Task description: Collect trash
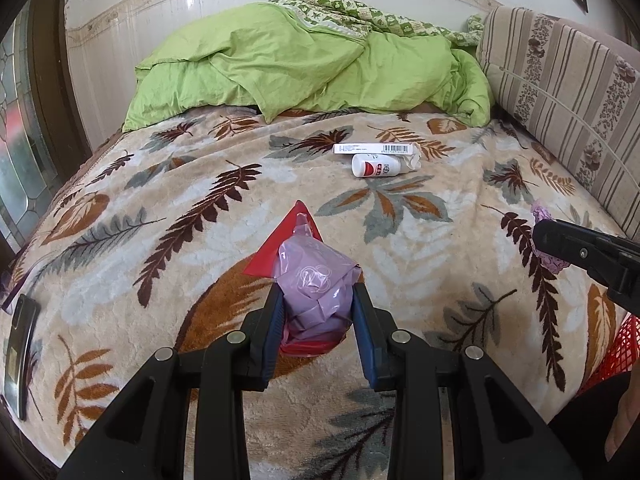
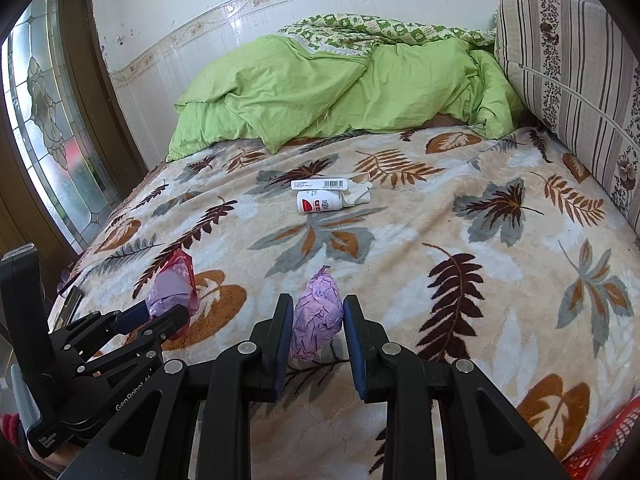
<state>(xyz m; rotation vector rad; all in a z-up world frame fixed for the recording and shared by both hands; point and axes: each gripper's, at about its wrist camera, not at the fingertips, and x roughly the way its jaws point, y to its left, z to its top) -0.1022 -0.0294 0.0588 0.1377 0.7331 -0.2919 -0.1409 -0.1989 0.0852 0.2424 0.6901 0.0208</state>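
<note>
My left gripper (image 1: 316, 300) is shut on a purple plastic wrapper with a red piece (image 1: 312, 276), held just above the leaf-patterned blanket; it also shows in the right wrist view (image 2: 172, 286). My right gripper (image 2: 318, 316) is shut on a crumpled purple wad (image 2: 318, 312), also partly seen in the left wrist view (image 1: 550, 258). A white bottle (image 1: 376, 165) (image 2: 320, 202), a white barcode box (image 1: 374, 148) (image 2: 322, 184) and a white scrap (image 2: 360, 192) lie together mid-bed.
A green duvet (image 1: 304, 68) is heaped at the bed's far end. A striped cushion (image 1: 560, 92) lines the right side. A dark phone (image 1: 20, 352) lies at the left edge. A red mesh basket (image 1: 618, 352) (image 2: 600, 452) is at lower right. A glass door (image 2: 44, 112) stands left.
</note>
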